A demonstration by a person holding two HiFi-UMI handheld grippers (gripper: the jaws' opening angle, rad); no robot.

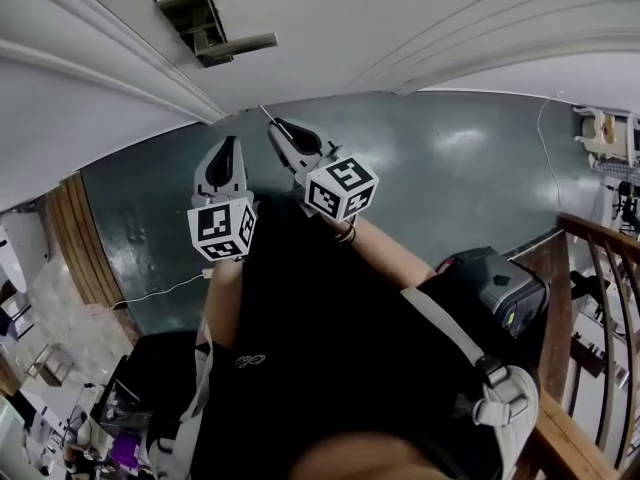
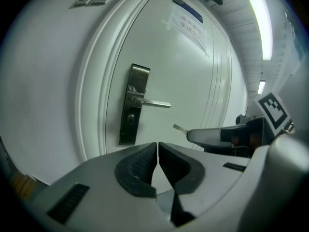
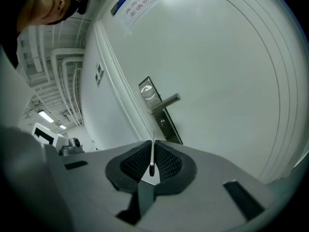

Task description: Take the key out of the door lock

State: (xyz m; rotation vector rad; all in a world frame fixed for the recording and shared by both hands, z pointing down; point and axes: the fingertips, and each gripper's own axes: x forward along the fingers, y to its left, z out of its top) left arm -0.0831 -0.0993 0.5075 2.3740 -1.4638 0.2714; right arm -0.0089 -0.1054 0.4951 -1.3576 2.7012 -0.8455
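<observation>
Key point(image 3: 152, 156): clamped edge-on in the closed right hand-held gripper point(image 3: 151, 145), clear of the door lock point(image 3: 160, 114).
Key axis: along the jaws, blade tip toward the door point(image 3: 231, 71).
Lock direction: ahead of the right jaws, a little above.
Left hand-held gripper point(image 2: 158, 148): jaws together, nothing between.
Nearer hand: right.
Step, as judged: extraction seems done; only carrying away remains.

Glossy grey-green floor point(image 1: 450, 168), thin white cable point(image 1: 165, 290) lying on it, wooden railing point(image 1: 600, 234), taped paper notice point(image 2: 186, 25), lit ceiling strip point(image 2: 260, 25)
</observation>
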